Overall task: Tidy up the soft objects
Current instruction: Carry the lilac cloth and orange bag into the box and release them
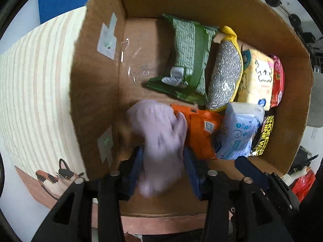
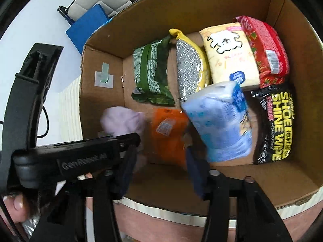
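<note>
Two hand-held grippers hung over an open cardboard box (image 1: 97,64) on a striped mat with a cat picture (image 1: 36,92). The left gripper (image 1: 163,169) had its blue pads apart with a blurred lilac soft item (image 1: 159,133) between them; whether the pads pressed on it could not be told. The right gripper (image 2: 159,173) stood with fingers apart, an orange packet (image 2: 167,133) lying in the box below the gap and apart from the pads. Inside the box, the lilac item sat against the orange packet, with a pale blue tissue pack (image 2: 220,121) on the packet's other side. Beyond them along the box's far wall stood a green scourer pack (image 1: 187,60), a silver sponge (image 1: 226,74), a yellow tissue pack (image 1: 256,76) and a red pack (image 1: 277,80).
</note>
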`<action>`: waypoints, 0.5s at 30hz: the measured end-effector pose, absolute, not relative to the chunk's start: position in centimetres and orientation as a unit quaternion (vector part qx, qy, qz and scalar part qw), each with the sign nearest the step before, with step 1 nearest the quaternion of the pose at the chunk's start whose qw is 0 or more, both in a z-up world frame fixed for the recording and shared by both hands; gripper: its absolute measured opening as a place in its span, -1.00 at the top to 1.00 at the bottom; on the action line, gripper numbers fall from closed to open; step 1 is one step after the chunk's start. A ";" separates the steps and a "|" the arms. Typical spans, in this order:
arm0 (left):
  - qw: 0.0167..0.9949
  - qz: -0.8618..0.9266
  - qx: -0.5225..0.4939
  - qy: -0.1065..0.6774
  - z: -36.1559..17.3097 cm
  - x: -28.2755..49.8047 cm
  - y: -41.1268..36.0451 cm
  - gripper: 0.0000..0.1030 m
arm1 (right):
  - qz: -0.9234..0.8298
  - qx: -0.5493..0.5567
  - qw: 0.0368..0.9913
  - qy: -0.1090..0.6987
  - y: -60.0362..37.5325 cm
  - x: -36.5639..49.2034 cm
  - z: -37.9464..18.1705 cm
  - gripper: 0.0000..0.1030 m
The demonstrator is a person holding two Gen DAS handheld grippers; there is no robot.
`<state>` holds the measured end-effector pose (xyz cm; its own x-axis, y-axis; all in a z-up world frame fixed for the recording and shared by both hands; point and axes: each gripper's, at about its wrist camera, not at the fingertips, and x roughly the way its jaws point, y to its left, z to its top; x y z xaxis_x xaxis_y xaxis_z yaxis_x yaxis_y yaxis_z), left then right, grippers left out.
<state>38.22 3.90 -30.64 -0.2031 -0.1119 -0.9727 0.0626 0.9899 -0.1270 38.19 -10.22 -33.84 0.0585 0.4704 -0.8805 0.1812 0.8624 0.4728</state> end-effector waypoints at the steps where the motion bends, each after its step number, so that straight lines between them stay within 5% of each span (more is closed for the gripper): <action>1: 0.635 -0.070 -0.015 0.769 -30.4 38.2 4.0 0.04 | 0.105 0.238 0.689 0.677 -10.4 38.1 -33.6 -0.22; 12: 0.678 -0.070 -0.045 0.731 -25.4 35.7 4.9 -0.24 | 0.087 0.196 0.706 0.675 -13.6 34.9 -30.2 -0.27; 15: 0.705 -0.065 -0.046 0.705 -23.9 34.0 4.4 -0.58 | 0.070 0.165 0.725 0.665 -15.0 33.6 -28.9 -0.45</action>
